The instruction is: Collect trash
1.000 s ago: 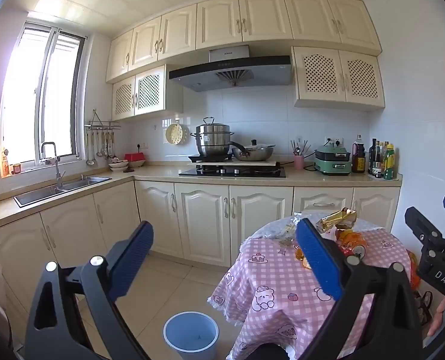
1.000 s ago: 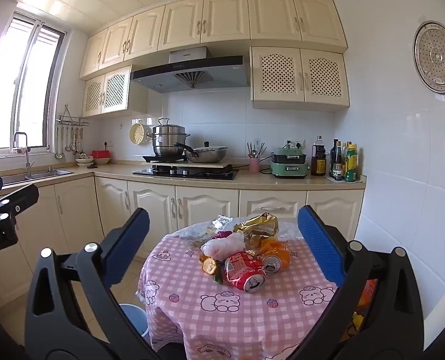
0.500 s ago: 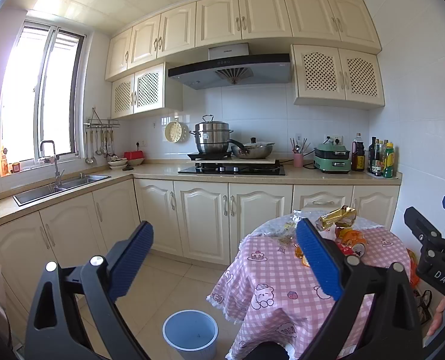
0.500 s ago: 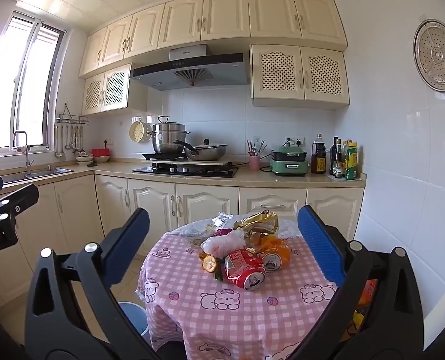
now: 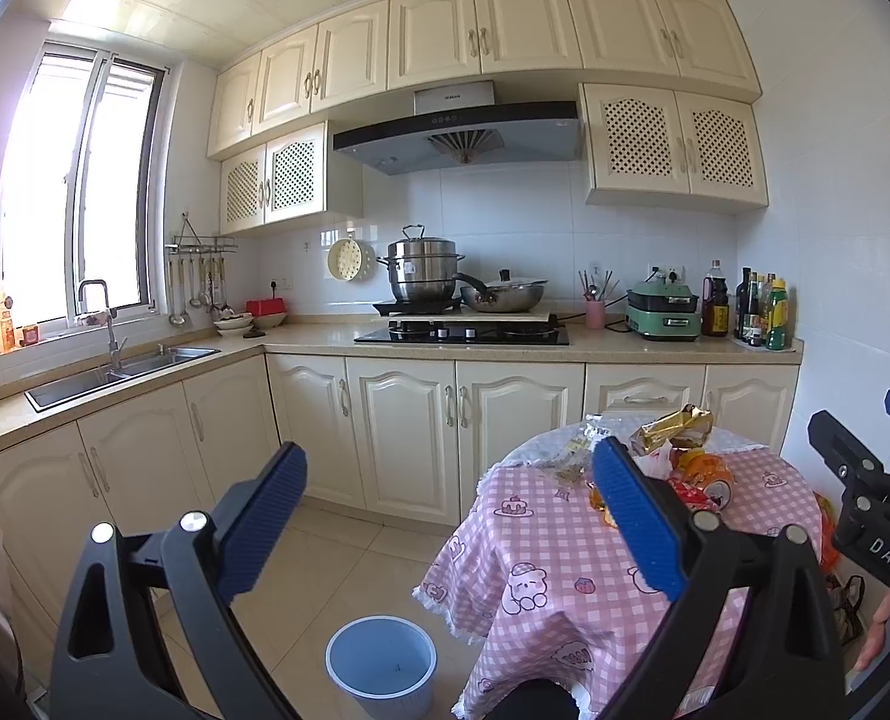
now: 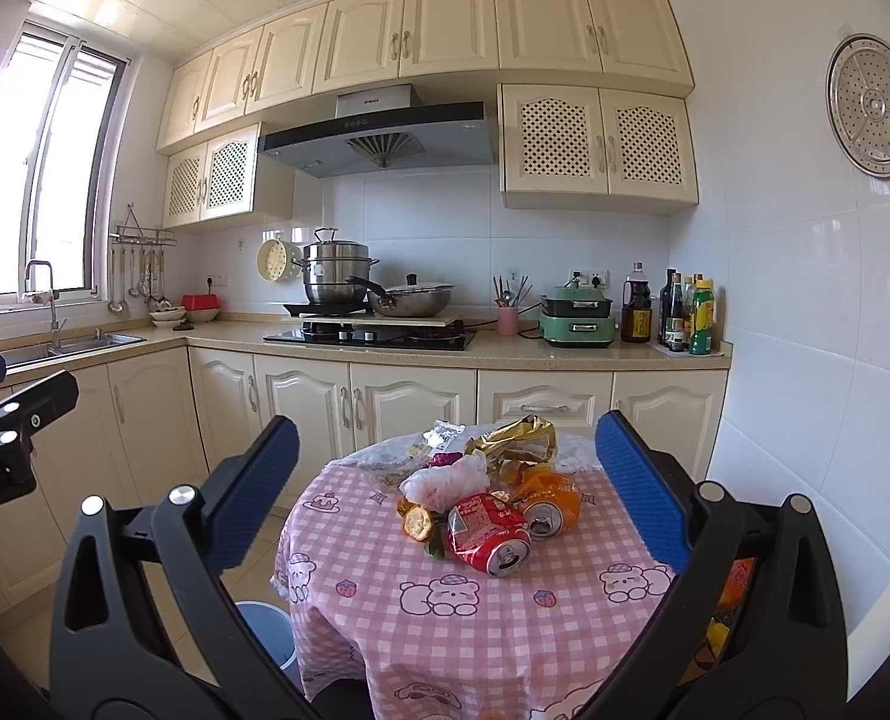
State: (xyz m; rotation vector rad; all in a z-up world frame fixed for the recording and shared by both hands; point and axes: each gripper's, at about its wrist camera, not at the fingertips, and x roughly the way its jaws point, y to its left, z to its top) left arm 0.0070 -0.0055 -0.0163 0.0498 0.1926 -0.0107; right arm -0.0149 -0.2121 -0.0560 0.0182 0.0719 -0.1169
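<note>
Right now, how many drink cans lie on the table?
2. A red can lies on its side nearest the camera; an orange can sits just behind-right, touching it. Wrappers could hide more.

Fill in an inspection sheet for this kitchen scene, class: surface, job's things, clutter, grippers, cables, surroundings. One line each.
Surface: round table under a pink checked cloth, bear prints.
Job's things: trash heaped mid-table: red can on its side, orange can, gold wrapper, white bag, peel scraps; blue bin on the floor left of the table.
Clutter: nothing seen on the table besides trash.
Grippers: left gripper open, above the floor and bin; right gripper open, facing the heap; neither touches anything.
Cables: a cord runs to the green cooker on the counter.
Surroundings: hob with steamer pot and pan, sink, bottles.
</note>
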